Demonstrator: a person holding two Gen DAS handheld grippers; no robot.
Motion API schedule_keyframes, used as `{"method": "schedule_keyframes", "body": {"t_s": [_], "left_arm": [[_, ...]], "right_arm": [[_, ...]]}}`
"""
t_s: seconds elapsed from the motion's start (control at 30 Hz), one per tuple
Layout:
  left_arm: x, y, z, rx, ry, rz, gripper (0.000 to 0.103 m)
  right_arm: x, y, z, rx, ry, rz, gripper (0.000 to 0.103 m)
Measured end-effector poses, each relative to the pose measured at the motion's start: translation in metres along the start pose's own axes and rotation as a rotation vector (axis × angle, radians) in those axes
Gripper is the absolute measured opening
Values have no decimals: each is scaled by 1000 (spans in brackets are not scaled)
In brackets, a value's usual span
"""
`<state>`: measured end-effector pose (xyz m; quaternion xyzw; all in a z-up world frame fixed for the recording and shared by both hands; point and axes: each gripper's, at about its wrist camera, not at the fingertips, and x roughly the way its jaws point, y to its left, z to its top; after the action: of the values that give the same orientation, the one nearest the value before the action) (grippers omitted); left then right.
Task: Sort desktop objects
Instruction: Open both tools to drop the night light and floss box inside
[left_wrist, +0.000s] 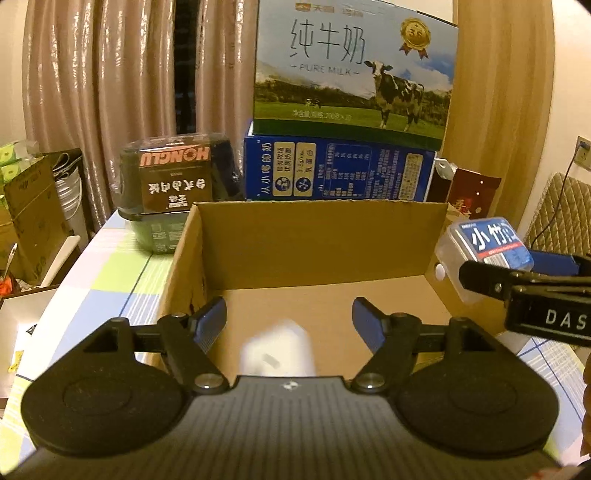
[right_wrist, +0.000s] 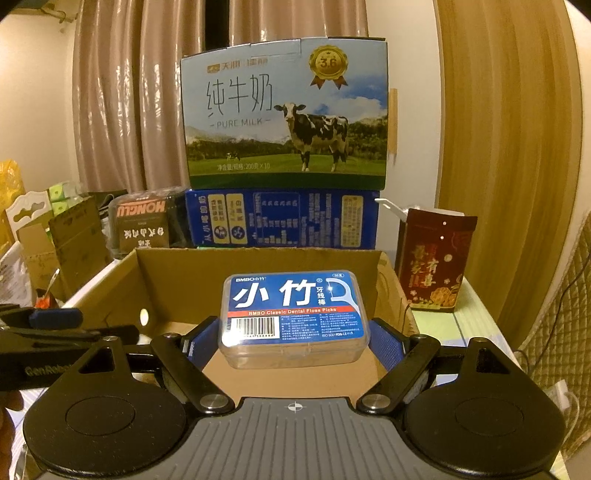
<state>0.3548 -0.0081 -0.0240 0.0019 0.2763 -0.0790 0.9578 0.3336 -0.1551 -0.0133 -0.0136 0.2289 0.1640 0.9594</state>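
Observation:
An open cardboard box (left_wrist: 321, 240) stands on the table in front of both grippers. My left gripper (left_wrist: 289, 308) is open over the box's inside. A blurred white object (left_wrist: 277, 349) shows below and between its blue pads, touching neither. In the right wrist view my right gripper (right_wrist: 293, 325) is shut on a clear plastic case of dental floss picks (right_wrist: 293, 314) with a blue label, held level above the cardboard box (right_wrist: 258, 266). The left wrist view shows that same floss case (left_wrist: 484, 254) over the box's right wall.
Behind the box a pure milk carton (left_wrist: 351, 66) sits on a blue carton (left_wrist: 336, 170). A dark HONGLU container (left_wrist: 173, 173) stands at the back left, a red package (right_wrist: 432, 258) at the back right. The checked tablecloth (left_wrist: 110, 288) runs along the left.

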Motion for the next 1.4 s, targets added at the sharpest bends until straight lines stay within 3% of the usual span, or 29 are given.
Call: {"method": "schedule_keyframes", "body": {"t_s": [0.17,0.3,1.0,1.4], "left_arm": [[-4,6,2,-20,-15,10,71],[-5,5,3,-16,-16,9,71],[-6,2,-1,10,-6,13,71],[-28,-1,-3,54,1,15,71]], "right_arm": [[2,-1,-2,9,-10,22,83],[3,-1,-4,11,-19,43,97],[-3,-2,-2,11,-22,28,98],[-24,0,-5,19,-34,28,98]]}}
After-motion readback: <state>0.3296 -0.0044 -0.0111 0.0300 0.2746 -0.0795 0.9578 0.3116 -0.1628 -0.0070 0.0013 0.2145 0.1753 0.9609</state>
